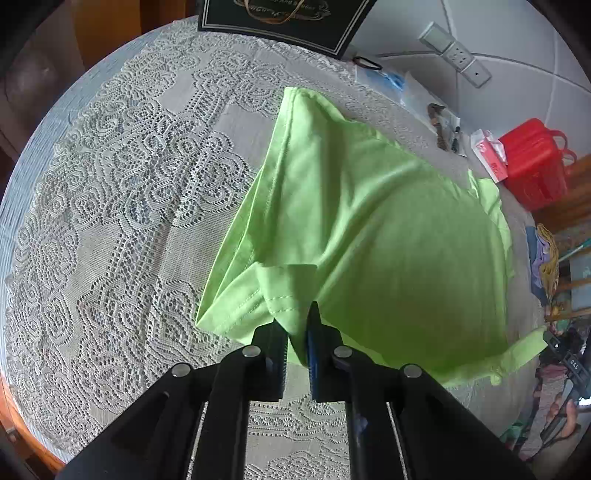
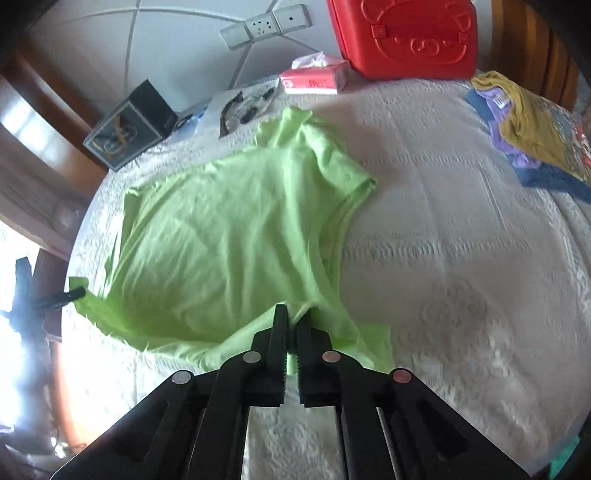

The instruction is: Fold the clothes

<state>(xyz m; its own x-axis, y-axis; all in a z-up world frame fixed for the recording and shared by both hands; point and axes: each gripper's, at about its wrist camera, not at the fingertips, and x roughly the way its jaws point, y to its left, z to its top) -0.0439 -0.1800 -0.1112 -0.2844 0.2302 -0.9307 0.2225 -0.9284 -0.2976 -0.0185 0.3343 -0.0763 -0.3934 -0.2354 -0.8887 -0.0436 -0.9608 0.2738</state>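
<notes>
A lace cloth [image 1: 110, 229] covers the desk [image 2: 461, 258], with a tiled wall behind. The green shirt [image 1: 369, 229] lies mid-desk, partly lifted and rumpled, one sleeve [image 2: 351, 177] still spread out, so by my reading the folding is under way, not finished. The left gripper [image 1: 297, 328] pinches a hemmed edge; the right gripper [image 2: 293, 325] pinches another edge, both nearly closed on cloth. Far off sit a red case [image 2: 402, 37], a tissue pack [image 2: 314, 79] and a clothes pile [image 2: 535, 129].

A white lace tablecloth [image 1: 122, 206] covers the surface ahead. Beyond it, a white tiled wall [image 2: 177, 40] carries a socket strip [image 2: 264, 24]. Wooden furniture [image 2: 48, 155] stands left, beside bright daylight [image 2: 22, 332].
</notes>
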